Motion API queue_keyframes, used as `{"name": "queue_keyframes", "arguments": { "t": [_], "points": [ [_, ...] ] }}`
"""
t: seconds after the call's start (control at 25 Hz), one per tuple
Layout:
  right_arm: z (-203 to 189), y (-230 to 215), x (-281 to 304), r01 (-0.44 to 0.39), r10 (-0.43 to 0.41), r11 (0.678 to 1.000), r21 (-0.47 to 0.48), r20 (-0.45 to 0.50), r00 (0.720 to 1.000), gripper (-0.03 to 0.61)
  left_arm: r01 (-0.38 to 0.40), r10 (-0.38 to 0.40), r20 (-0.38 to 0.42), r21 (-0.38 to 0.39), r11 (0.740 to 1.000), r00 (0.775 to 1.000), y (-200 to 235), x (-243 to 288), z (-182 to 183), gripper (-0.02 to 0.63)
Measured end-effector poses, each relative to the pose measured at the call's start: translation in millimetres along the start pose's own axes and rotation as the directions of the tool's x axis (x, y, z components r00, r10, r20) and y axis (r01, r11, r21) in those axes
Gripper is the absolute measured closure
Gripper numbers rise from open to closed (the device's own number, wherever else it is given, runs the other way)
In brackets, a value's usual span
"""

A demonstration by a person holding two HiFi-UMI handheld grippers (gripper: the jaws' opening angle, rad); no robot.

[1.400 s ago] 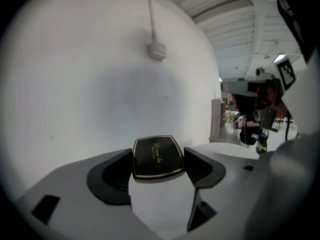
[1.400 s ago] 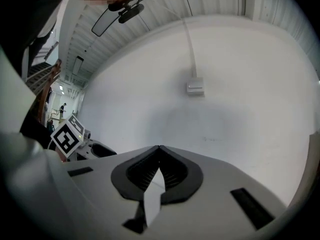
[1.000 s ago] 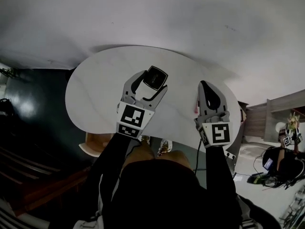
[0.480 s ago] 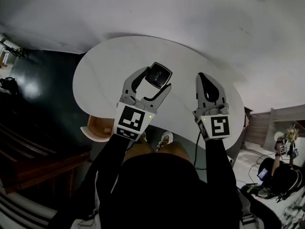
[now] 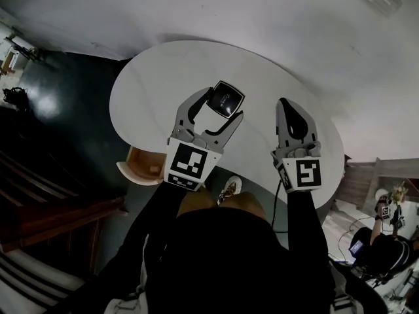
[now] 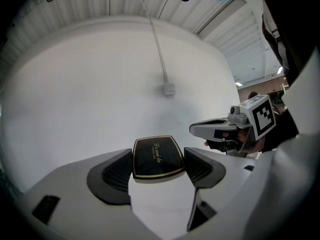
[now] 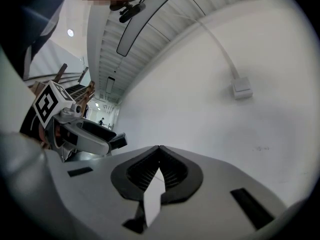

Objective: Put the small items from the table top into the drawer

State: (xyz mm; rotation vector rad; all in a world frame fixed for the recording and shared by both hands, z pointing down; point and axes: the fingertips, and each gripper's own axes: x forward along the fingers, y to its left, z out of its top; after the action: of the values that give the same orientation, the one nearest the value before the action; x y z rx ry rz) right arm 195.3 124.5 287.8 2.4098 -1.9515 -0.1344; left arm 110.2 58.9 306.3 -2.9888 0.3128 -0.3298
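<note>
My left gripper [image 5: 222,106] is shut on a small black box with a gold rim [image 5: 226,99], held above the white oval table [image 5: 163,77]. In the left gripper view the black box [image 6: 156,157] sits clamped between the two dark pads [image 6: 116,173]. My right gripper [image 5: 291,112] hovers over the table's right part, its jaws pressed together with nothing between them; in its own view the right gripper [image 7: 159,151] shows closed tips. An open wooden drawer [image 5: 141,169] juts from under the table's near-left edge.
A white wall with a cable and small socket box [image 6: 169,89] rises behind the table. Dark floor and stair steps [image 5: 46,208] lie to the left. Another person with marked grippers [image 5: 386,205] is at the far right.
Both grippers have shifted slightly right and farther over the table as the head view swung; the left one still clamps the black box, and the drawer now shows farther left of it.
</note>
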Motion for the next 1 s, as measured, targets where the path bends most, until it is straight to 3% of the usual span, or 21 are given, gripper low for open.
{"name": "queue_keyframes", "arguments": {
  "t": [0.2,0.32,0.64,0.8,1.0],
  "points": [
    [3,29,27,-0.087,0.086,0.996,0.01,0.011,0.996,0.552,-0.065,0.065,0.01,-0.013,0.998,0.998,23,-22,-4,0.272],
    [-1,68,50,-0.161,0.161,0.987,0.012,0.0,0.987,0.552,-0.122,0.122,-0.002,-0.016,0.992,0.993,51,-52,-16,0.272],
    [-4,197,122,-0.409,0.409,0.912,0.011,-0.01,0.912,0.552,-0.321,0.319,-0.064,-0.029,0.947,0.946,141,-150,-47,0.272],
    [5,257,142,-0.466,0.466,0.885,0.001,-0.001,0.885,0.552,-0.383,0.379,-0.084,-0.041,0.923,0.922,177,-201,-61,0.272],
    [-2,297,155,-0.488,0.488,0.873,-0.001,-0.026,0.873,0.552,-0.392,0.386,-0.105,-0.052,0.918,0.917,196,-231,-82,0.272]
  ]
}}
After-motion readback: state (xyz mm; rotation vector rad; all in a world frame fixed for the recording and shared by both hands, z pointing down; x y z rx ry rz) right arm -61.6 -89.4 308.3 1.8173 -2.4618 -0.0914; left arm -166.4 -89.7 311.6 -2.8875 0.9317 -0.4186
